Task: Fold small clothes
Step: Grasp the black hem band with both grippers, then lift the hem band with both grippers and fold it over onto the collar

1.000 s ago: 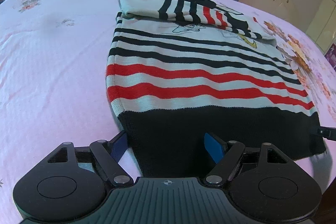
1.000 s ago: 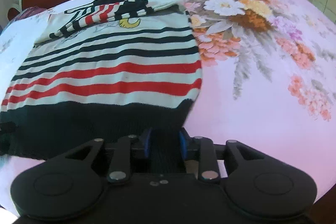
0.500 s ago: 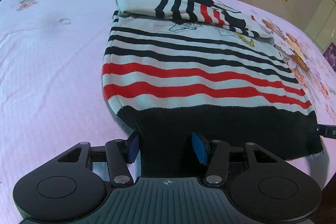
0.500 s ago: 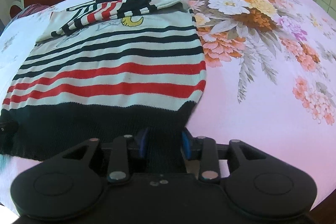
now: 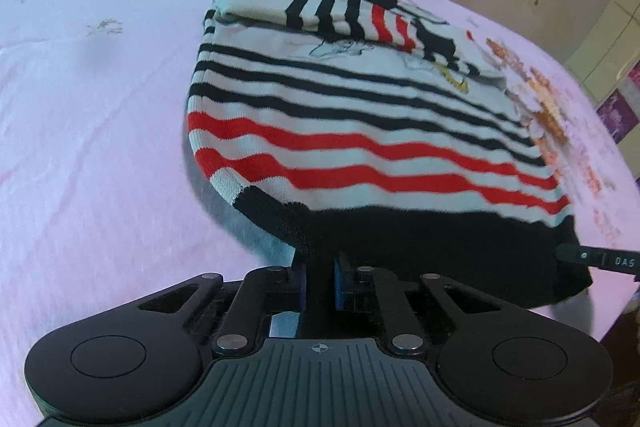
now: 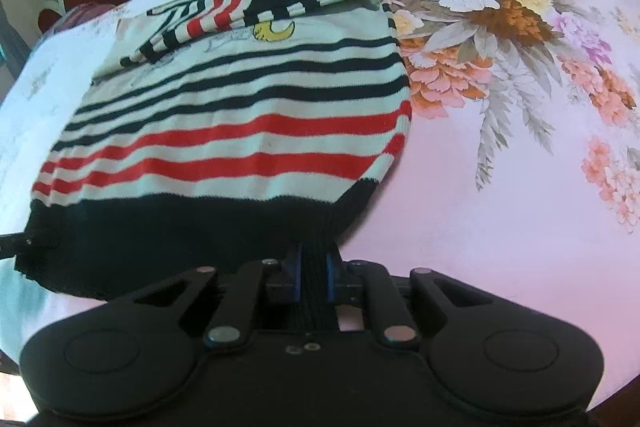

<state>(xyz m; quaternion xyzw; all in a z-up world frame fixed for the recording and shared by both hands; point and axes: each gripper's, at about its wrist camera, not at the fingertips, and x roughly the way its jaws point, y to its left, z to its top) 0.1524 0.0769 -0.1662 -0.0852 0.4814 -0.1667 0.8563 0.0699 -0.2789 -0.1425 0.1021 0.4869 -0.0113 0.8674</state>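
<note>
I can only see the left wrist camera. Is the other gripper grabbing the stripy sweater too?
Observer: Yes. In the right wrist view the right gripper has its jaws closing on the sweater, with the knit pinched between them.
Operator: Which bit is it pinching?
Observer: The black hem, at its right end, where the fabric bunches into a narrow strip.
Operator: What is next to the sweater on that side?
Observer: A big flower print with white, yellow and orange blooms on the pink bedsheet, right against the sweater's right edge.
</note>
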